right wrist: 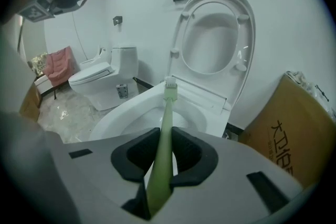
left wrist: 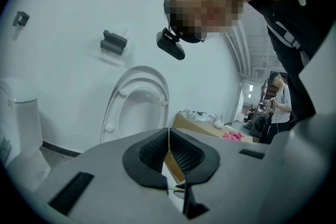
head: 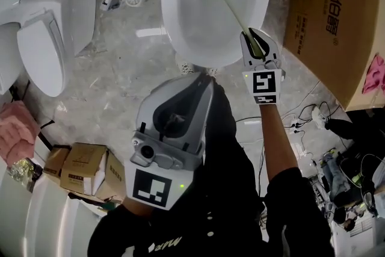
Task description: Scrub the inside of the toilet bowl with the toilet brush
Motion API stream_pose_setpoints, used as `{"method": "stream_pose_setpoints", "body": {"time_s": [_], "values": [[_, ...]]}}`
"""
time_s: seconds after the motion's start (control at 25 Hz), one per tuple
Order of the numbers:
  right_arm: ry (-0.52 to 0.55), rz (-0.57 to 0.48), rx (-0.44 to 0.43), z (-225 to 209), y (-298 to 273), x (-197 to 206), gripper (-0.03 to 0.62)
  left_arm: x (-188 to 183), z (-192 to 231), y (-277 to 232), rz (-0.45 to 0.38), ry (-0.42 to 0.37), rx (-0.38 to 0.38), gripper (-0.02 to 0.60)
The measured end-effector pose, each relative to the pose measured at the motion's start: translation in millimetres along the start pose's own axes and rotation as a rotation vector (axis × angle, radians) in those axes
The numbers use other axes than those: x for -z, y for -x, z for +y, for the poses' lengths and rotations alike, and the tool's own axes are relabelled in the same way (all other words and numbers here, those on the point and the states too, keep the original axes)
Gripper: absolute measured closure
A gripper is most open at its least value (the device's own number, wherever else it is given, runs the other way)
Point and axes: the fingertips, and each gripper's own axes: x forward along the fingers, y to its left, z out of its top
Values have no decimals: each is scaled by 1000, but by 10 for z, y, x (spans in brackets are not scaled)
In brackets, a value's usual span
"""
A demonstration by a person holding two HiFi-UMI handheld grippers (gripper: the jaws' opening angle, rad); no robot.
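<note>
Brush (head: 230, 4) is looking light, slim, probably slightly flexible; right gripper (head: 256, 46) is clamping its handle end, a sound hold, head lying over bowl (head: 171, 24). Left gripper (head: 175, 120) is idling, jaws together, empty.

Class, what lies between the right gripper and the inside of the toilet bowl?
The green toilet brush: its handle runs from the right gripper, clamped in its jaws, to its head at the far side of the toilet bowl. The head view shows it best.

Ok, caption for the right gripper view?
Right gripper clamps a green toilet brush, head over the open toilet bowl.
</note>
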Motion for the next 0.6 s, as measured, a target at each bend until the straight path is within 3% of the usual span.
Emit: {"method": "stream_pose_setpoints", "body": {"time_s": [0.6], "values": [[32, 230, -107, 135, -802, 480, 508, 331, 183, -78, 23, 49, -30, 551]]}}
